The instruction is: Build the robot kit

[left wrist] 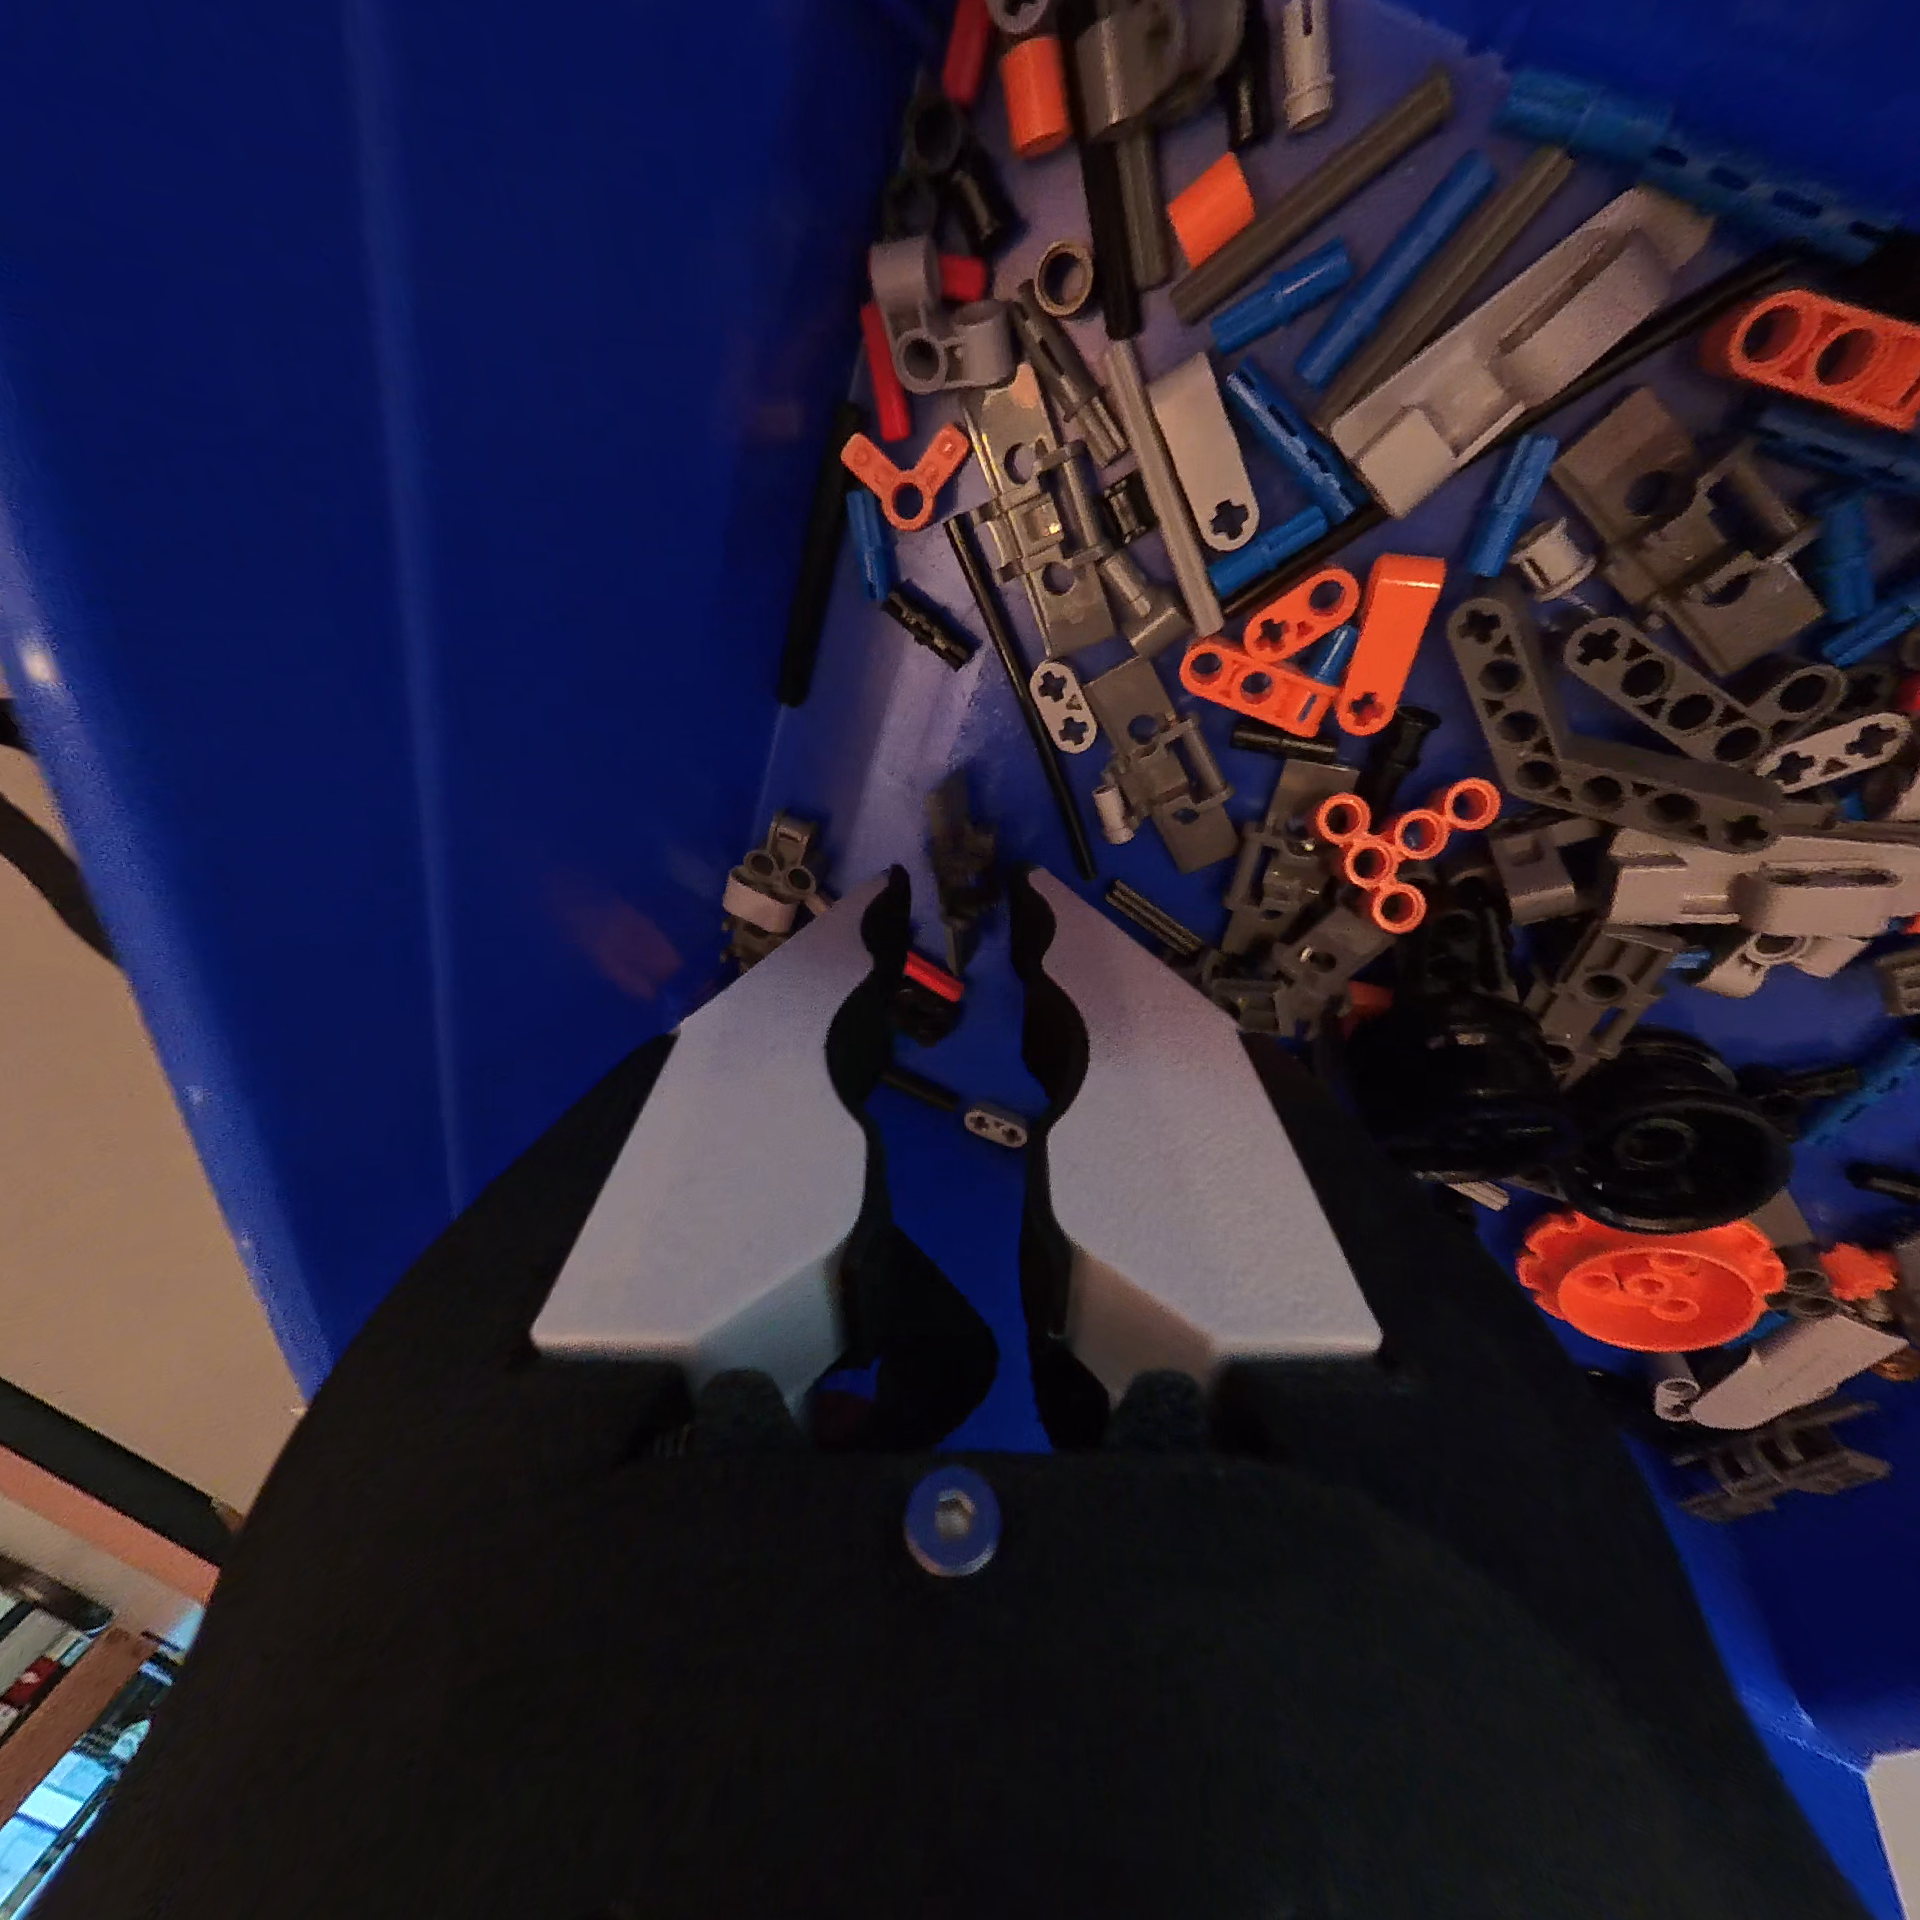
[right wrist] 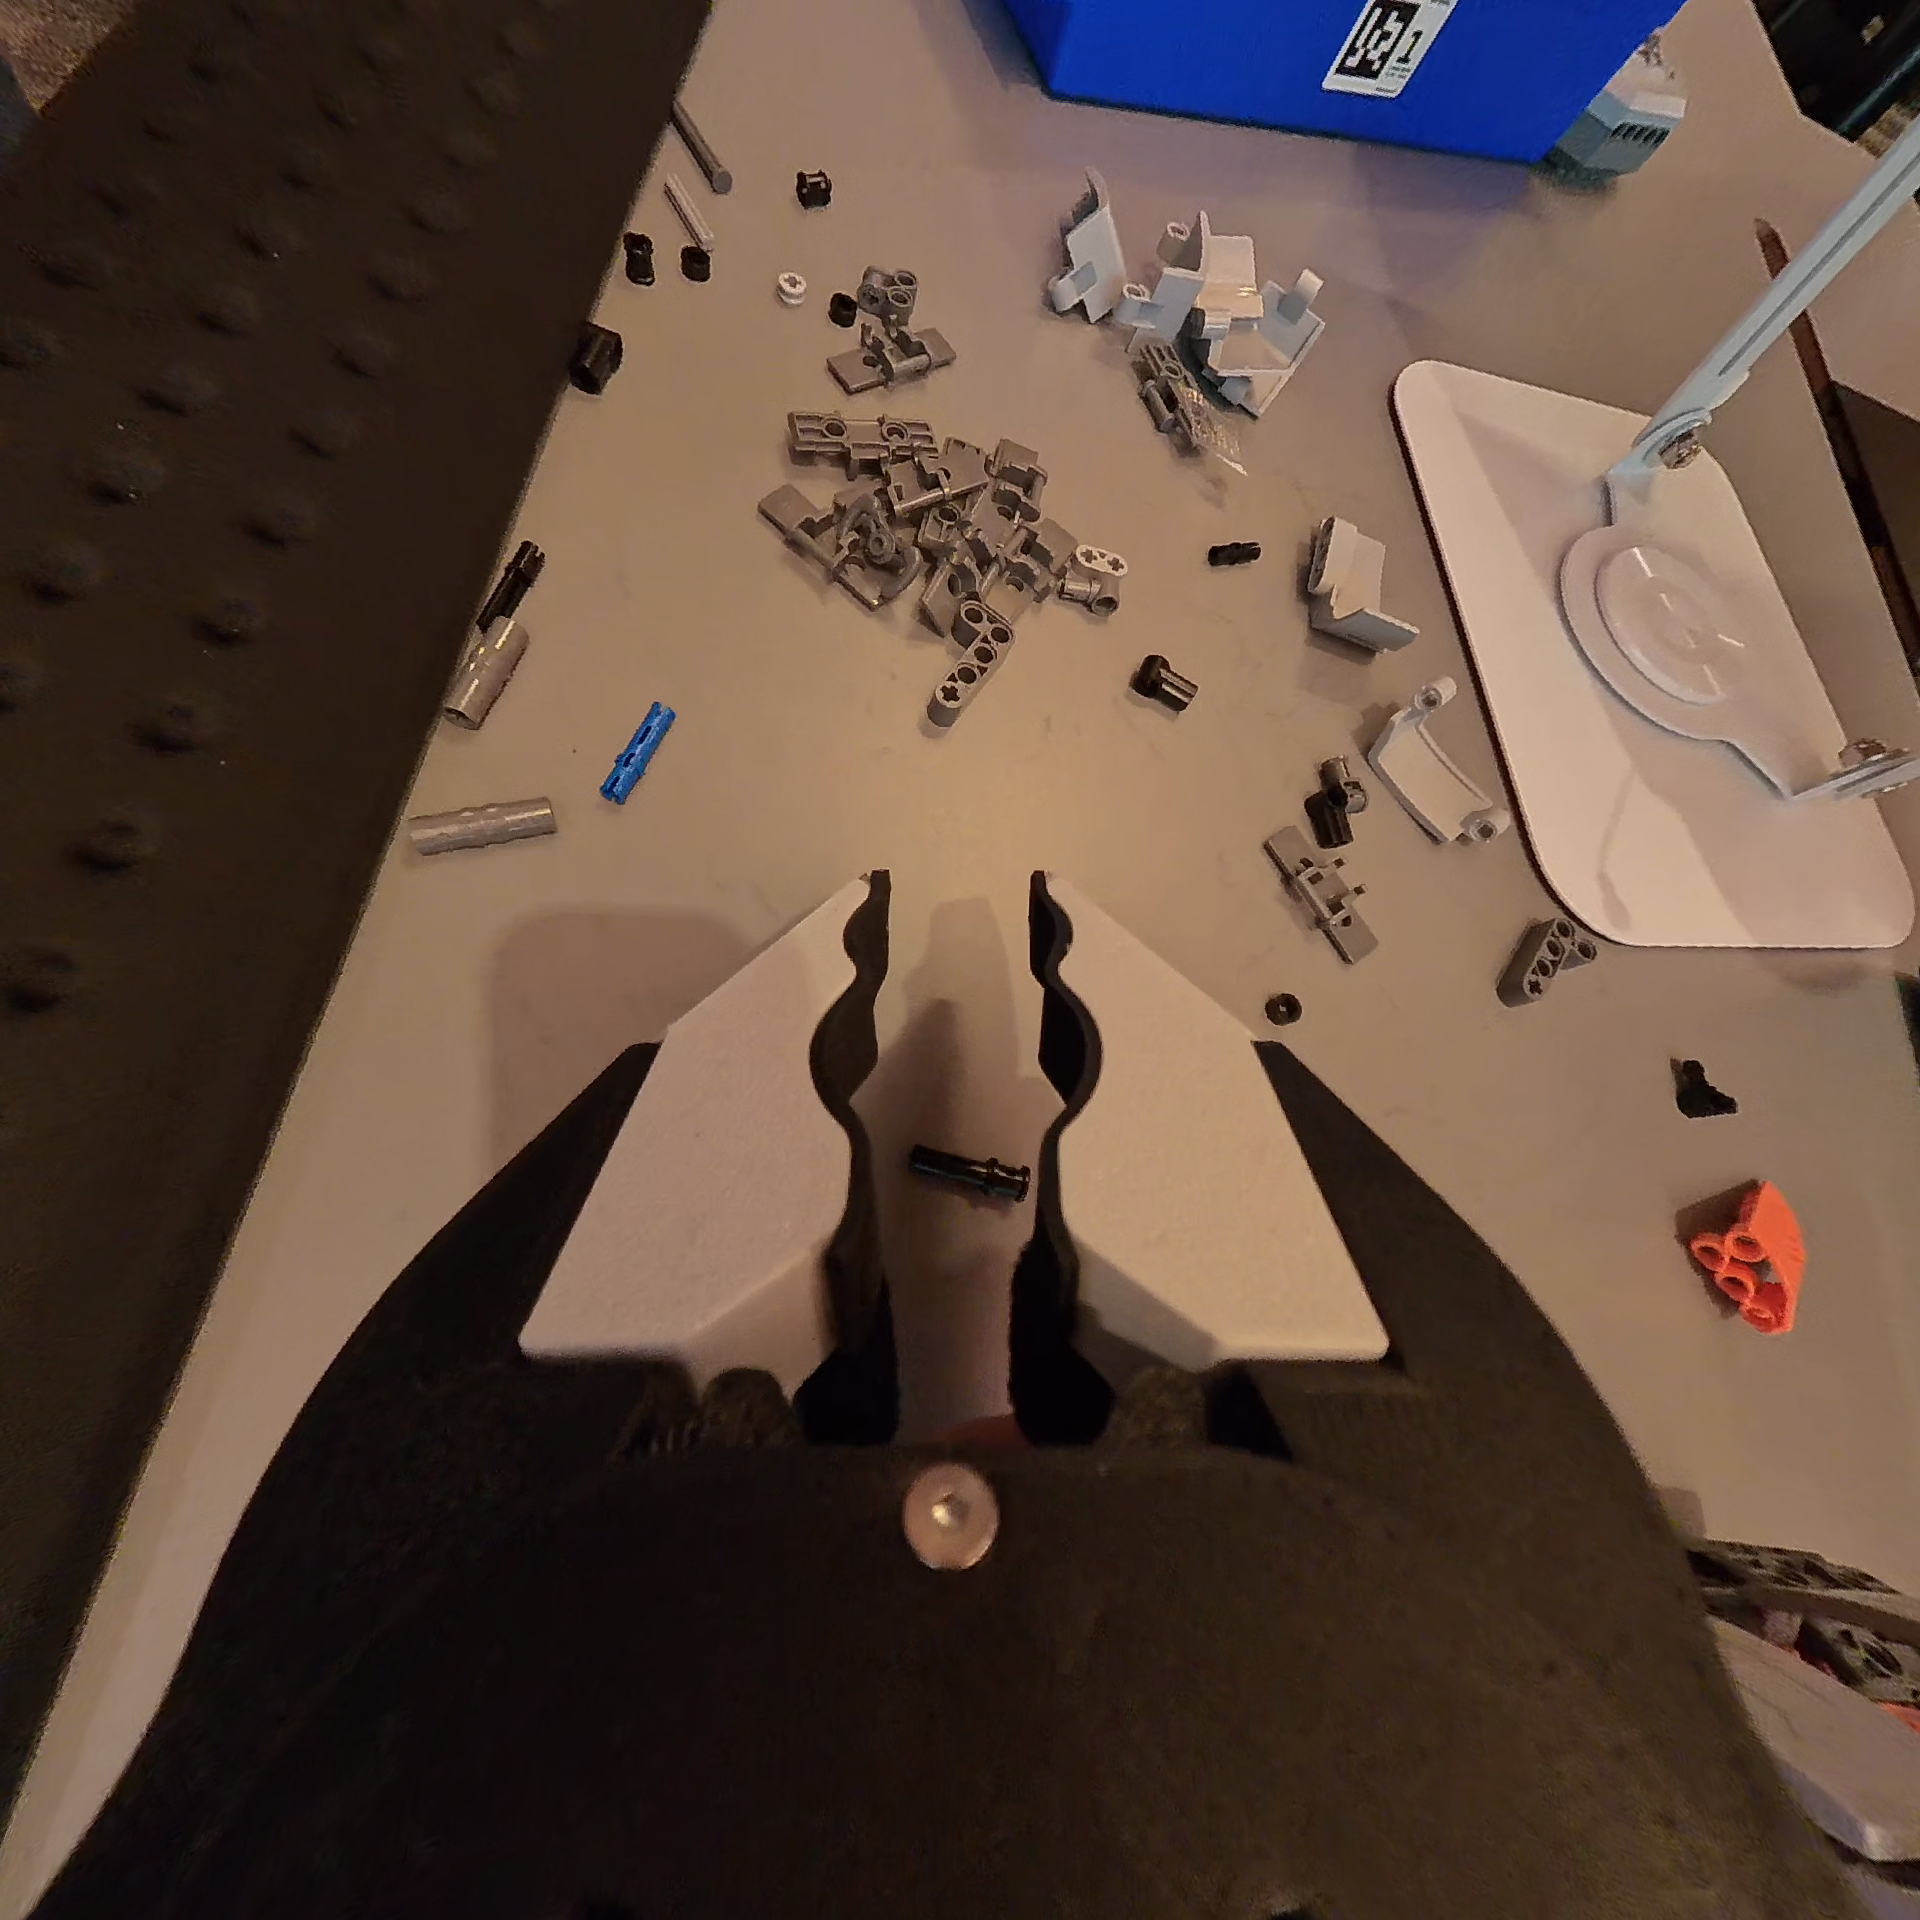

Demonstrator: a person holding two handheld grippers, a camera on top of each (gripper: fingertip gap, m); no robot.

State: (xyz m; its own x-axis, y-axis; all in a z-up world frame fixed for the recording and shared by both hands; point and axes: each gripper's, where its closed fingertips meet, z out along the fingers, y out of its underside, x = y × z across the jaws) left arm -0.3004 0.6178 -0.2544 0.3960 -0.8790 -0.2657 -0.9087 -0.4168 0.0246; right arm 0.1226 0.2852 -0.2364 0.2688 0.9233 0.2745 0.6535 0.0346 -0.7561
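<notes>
My left gripper (left wrist: 956, 894) is open and empty, down inside a blue bin (left wrist: 468, 520) near its corner. Its tips hover just over a small dark grey connector piece (left wrist: 961, 842); a small grey link (left wrist: 994, 1120) and a red-and-black pin (left wrist: 928, 979) lie between the fingers on the bin floor. My right gripper (right wrist: 958, 894) is open and empty above a grey table (right wrist: 1039, 790). A black pin (right wrist: 971, 1172) lies on the table between its fingers, untouched. A pile of grey pieces (right wrist: 935, 530) lies ahead of it.
The bin holds several loose orange, blue, grey and black building pieces, with black wheels (left wrist: 1652, 1143) and an orange hub (left wrist: 1647, 1283) at right. On the table: a blue pin (right wrist: 636, 752), light grey panels (right wrist: 1205, 301), a white tray (right wrist: 1538, 520), an orange piece (right wrist: 1745, 1252), a dark studded mat (right wrist: 208, 520) at left. The tips of one gripper are about 55 centimetres away from the tips of the other.
</notes>
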